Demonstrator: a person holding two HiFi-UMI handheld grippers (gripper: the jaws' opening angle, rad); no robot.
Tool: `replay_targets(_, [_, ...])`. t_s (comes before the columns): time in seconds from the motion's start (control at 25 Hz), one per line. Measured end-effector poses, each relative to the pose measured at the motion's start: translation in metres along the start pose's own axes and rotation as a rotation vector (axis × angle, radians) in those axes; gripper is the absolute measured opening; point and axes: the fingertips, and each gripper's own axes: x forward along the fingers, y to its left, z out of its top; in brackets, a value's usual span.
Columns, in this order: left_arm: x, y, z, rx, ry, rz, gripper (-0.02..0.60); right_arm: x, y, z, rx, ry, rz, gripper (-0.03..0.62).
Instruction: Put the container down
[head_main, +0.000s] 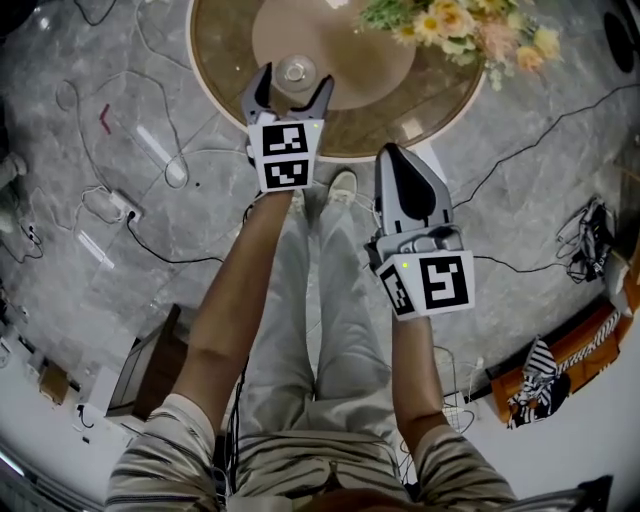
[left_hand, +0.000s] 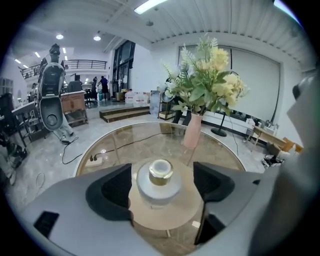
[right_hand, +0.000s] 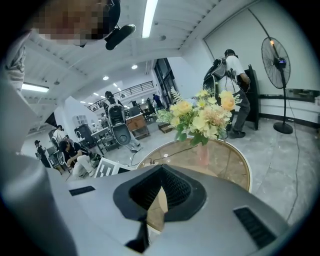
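Observation:
A small white container (head_main: 296, 70) with a gold-rimmed top stands upright on the tan centre disc (head_main: 350, 45) of a round glass table (head_main: 450, 95). My left gripper (head_main: 295, 84) is open around it, one jaw on each side. In the left gripper view a gap shows between each dark pad (left_hand: 112, 187) and the container (left_hand: 160, 184), so neither pad presses on it. My right gripper (head_main: 395, 156) hangs off the table's near edge, lower right of the left one. Its jaws are shut together on nothing, as the right gripper view shows (right_hand: 159, 192).
A pink vase of yellow flowers (left_hand: 192, 131) stands on the far right of the table (head_main: 460, 25). Cables and a power strip (head_main: 125, 207) lie on the grey floor at left. The person's legs and shoe (head_main: 342, 185) are below the table edge. A standing fan (right_hand: 276, 65) is at the right.

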Motion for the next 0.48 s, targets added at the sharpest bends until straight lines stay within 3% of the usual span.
replay_targets(0.48, [-0.100,0.000,0.081,-0.064,-0.107,-0.021,0.310,-0.038,0.038,0.060,-0.045,-0.060,-0.002,-0.003])
